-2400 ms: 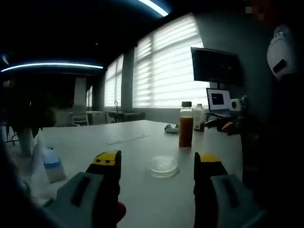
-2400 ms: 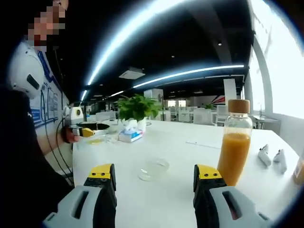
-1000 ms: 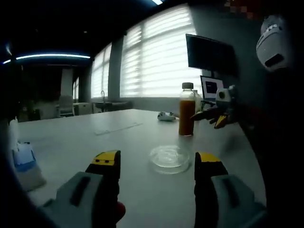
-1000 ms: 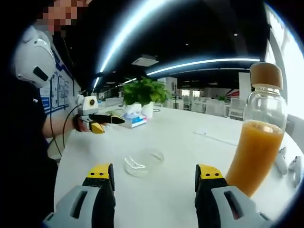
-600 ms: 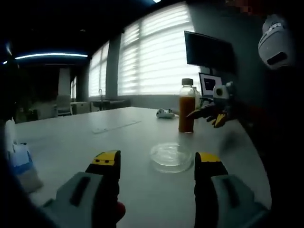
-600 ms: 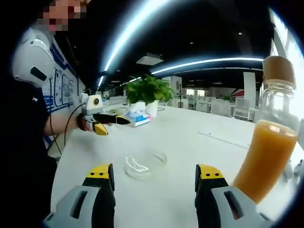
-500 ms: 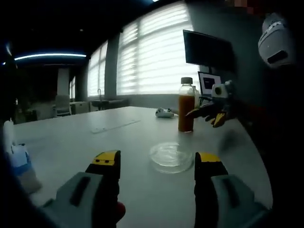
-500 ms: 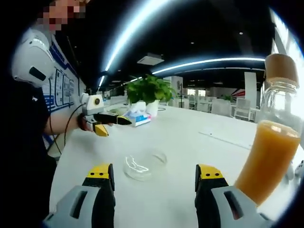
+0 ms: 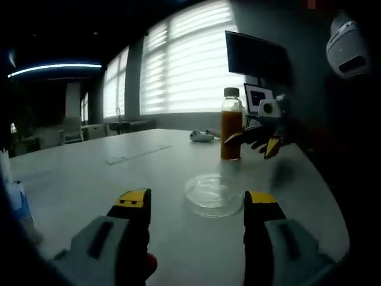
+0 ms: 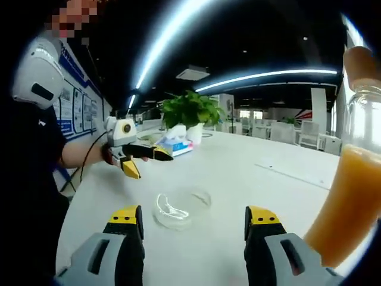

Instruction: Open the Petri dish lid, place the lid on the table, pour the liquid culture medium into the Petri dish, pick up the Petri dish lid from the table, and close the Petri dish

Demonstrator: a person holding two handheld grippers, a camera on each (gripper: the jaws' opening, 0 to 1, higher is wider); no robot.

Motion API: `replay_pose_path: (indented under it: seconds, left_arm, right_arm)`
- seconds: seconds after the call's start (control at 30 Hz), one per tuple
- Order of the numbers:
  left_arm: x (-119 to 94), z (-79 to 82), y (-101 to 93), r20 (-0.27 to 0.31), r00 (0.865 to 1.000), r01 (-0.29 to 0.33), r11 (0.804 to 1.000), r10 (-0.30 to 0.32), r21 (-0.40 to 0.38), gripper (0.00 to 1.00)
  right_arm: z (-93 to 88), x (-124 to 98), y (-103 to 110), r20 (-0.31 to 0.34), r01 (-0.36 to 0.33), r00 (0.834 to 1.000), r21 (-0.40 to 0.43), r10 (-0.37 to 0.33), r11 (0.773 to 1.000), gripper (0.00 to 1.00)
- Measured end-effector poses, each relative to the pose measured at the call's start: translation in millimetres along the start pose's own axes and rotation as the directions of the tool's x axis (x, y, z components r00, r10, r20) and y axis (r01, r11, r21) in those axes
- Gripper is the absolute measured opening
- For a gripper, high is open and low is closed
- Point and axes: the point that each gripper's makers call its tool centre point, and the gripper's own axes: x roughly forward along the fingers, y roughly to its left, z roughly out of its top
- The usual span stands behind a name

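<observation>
The Petri dish (image 9: 213, 194) sits on the white table (image 9: 89, 179) with its lid on, just ahead of my left gripper (image 9: 196, 205) and a little right of centre between its jaws. In the right gripper view the same dish (image 10: 180, 208) lies ahead and left of centre, and the bottle of orange medium (image 10: 351, 179) looms at the far right edge, very near my right gripper (image 10: 193, 223).

Both pairs of jaws stand apart with nothing between them. I can also see my right gripper (image 9: 262, 134) in the left gripper view, close beside the bottle (image 9: 231, 124), and my left gripper (image 10: 134, 152) at the left of the right gripper view, over the table's near-left part.

I judge the dish to be clear thin plastic: very light, rigid, slick, and liable to skate across the smooth tabletop if nudged sideways. The lid is shallow and rests loosely, so I would take it by opposite points on its rim, jaws straddling the edge from above, and squeeze gently; too hard a pinch could crack it or pop it out. The base may lift along with the lid if the fit is snug.

The bottle looks heavier and roughly two-thirds full, so I would grip its body low enough to stay steady while tipping. A potted plant (image 10: 189, 113) and a tissue box (image 10: 177, 146) stand well beyond the dish.
</observation>
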Motion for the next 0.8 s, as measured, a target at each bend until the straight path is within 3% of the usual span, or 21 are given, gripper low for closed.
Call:
replay_pose_path:
  seconds: [0.8]
  left_arm:
    - [19,-20.9,-4.3,-0.034,0.998,0.056,0.998,-0.057,-0.03,0.56]
  right_arm:
    - [-13.9,23,5,-0.03,-0.074,0.997,-0.002,0.074,0.997,0.65]
